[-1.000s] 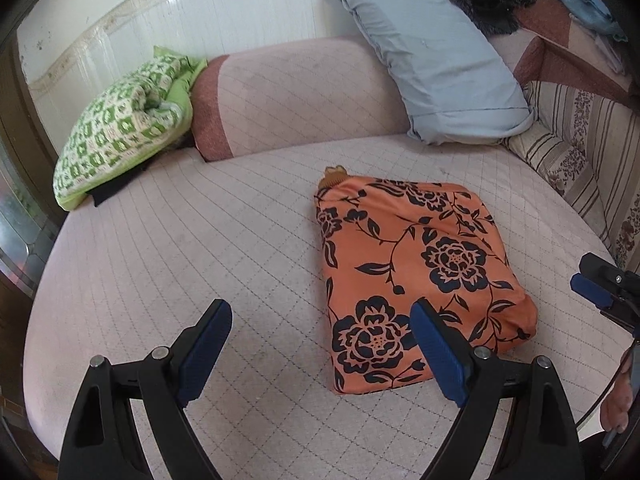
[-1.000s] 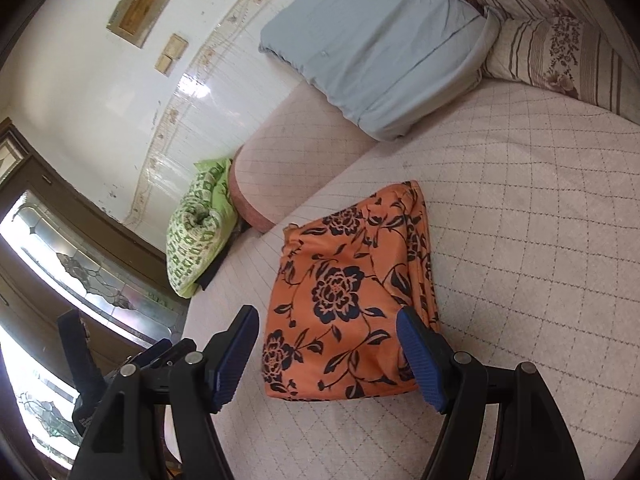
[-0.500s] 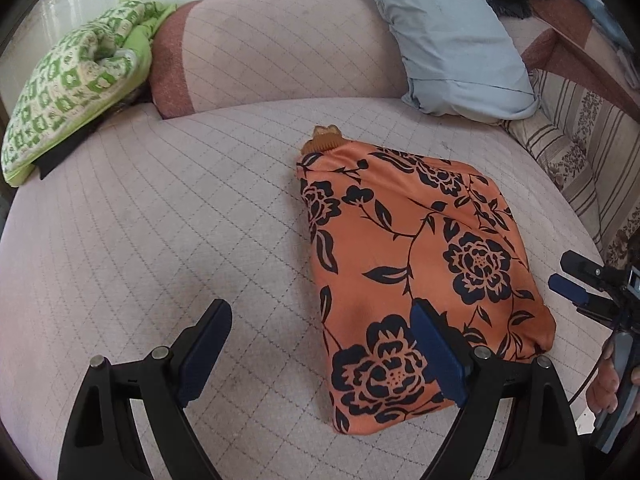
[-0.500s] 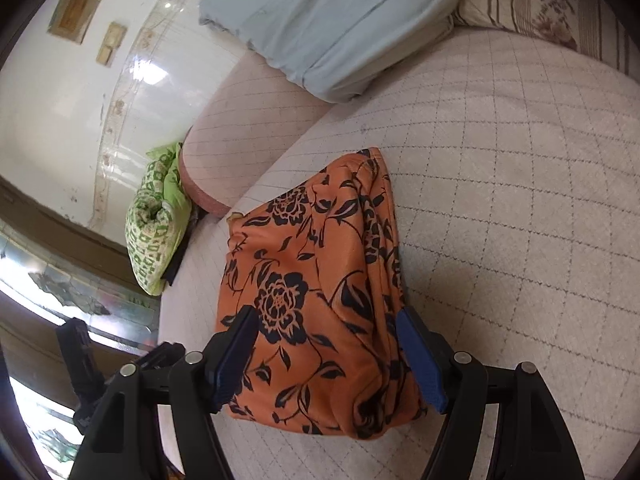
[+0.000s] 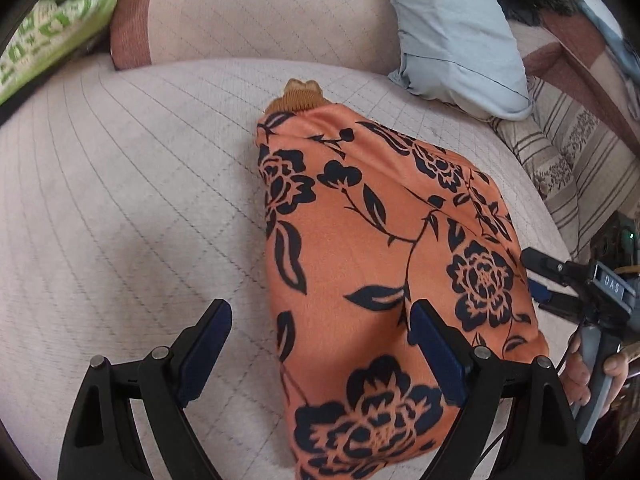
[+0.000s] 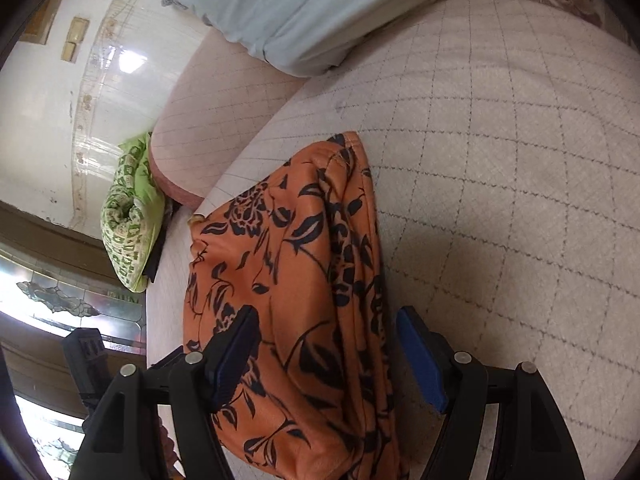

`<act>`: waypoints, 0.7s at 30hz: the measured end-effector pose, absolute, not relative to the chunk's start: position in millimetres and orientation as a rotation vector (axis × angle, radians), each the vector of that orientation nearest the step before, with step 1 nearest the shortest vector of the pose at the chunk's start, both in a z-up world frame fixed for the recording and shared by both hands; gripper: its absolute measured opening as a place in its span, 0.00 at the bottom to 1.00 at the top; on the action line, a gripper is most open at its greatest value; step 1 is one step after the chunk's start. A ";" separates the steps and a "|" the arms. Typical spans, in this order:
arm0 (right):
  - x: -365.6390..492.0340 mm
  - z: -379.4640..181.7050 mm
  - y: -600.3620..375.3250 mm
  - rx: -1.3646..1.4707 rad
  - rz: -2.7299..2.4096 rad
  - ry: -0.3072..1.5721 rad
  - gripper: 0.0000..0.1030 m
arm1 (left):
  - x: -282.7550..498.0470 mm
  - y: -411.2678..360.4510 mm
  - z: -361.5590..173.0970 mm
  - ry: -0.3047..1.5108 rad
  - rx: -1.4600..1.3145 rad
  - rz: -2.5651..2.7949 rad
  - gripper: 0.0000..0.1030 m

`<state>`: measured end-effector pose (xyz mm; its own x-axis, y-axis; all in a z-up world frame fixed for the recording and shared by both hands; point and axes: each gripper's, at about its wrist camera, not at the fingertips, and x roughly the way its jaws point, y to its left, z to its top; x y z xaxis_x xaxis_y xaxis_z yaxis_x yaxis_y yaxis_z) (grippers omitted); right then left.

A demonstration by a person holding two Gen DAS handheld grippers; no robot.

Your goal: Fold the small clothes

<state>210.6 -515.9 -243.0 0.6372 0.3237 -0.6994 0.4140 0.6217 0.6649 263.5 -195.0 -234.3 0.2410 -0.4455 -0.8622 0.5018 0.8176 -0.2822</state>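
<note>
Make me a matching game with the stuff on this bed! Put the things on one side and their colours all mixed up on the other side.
Things:
1. folded cloth with flowers
2. big pillow
3. bundle by the wall
4. gripper pads

Colours:
A. light blue-grey
B. dark blue
C. orange with black
D. green and white

Pairs: 1-C, 2-A, 3-D, 4-B
</note>
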 end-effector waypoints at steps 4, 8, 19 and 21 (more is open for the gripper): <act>213.2 -242.6 -515.9 0.913 -0.054 0.910 0.72 | 266.2 -201.2 -238.4 1.144 0.058 -0.644 0.88; 214.1 -247.0 -517.1 0.920 -0.059 0.918 0.72 | 265.1 -206.6 -234.8 1.108 0.087 -0.627 0.88; 215.0 -248.9 -517.8 0.910 -0.049 0.912 0.72 | 265.3 -221.2 -224.6 1.021 0.193 -0.585 0.88; 215.6 -248.4 -518.1 0.903 -0.047 0.911 0.72 | 265.7 -222.2 -223.5 1.015 0.199 -0.582 0.88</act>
